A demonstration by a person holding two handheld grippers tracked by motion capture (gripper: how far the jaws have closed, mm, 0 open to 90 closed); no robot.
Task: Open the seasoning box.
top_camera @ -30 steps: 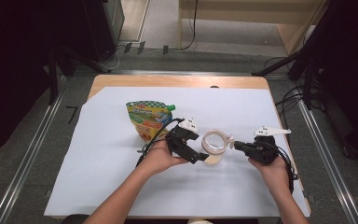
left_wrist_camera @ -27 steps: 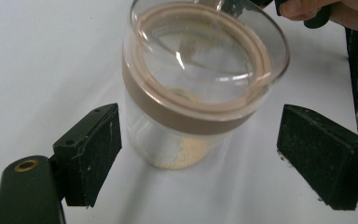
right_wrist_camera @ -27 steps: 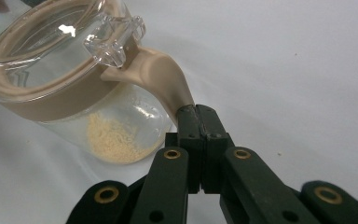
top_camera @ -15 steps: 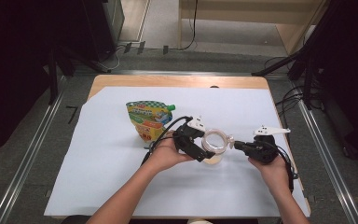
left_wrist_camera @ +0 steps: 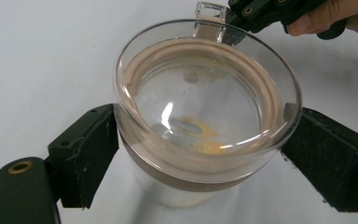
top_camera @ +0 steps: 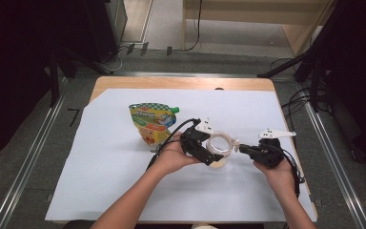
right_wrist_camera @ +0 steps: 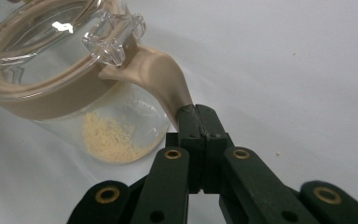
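pouch lying flat on white table cover, left of jar, apart from it | left gripper jaws set either side of clear lid, touching its rim | jar upright, near table centre, beige powder seen at bottom | right gripper jaws closed on beige tab at jar's collar

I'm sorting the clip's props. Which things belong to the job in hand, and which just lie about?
In the job:
- clear jar with lid
- its beige tab
- left gripper
- right gripper

Lying about:
- colourful spouted pouch
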